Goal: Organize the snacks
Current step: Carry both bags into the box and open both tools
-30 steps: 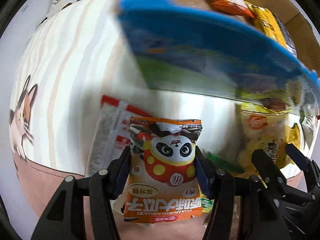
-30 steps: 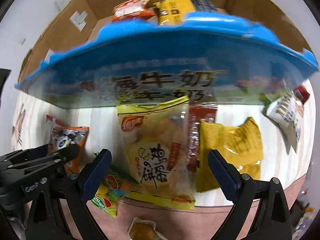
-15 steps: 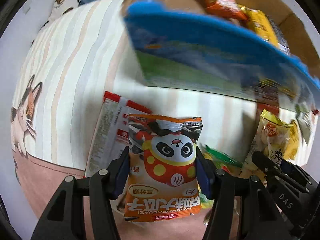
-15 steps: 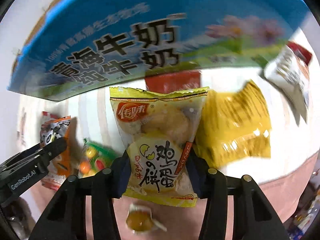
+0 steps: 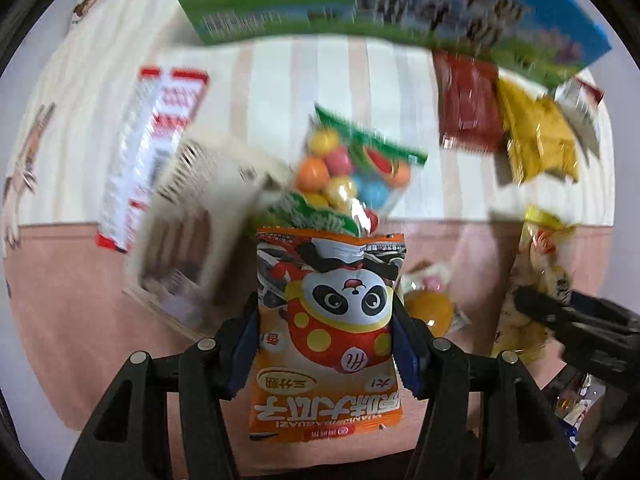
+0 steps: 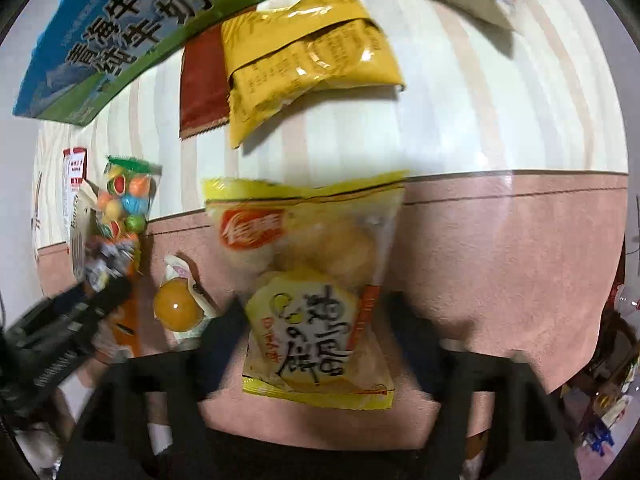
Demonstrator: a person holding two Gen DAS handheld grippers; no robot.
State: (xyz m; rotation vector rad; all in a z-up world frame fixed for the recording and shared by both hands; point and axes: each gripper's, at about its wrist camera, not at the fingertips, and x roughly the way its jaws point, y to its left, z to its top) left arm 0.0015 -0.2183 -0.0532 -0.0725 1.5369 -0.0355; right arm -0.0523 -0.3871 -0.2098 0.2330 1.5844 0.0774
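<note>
while both packets hang in the grip, the nearest things are these: the left gripper has its jaws closed on the panda seed packet, and the right gripper has its jaws closed on the yellow egg-biscuit packet, both lifted above the pink edge of the bed; just beyond lie a round orange sweet and a bag of coloured gum balls on the striped cover; farther, a red packet, a yellow packet and the blue-green milk carton box; i judge each packet is held only at its lower part, so a quick swing may let the slippery foil slide out; both views are blurred; only the left view shows the white slatted box and the red-white packet clearly; only the right view shows the box lettering.
</note>
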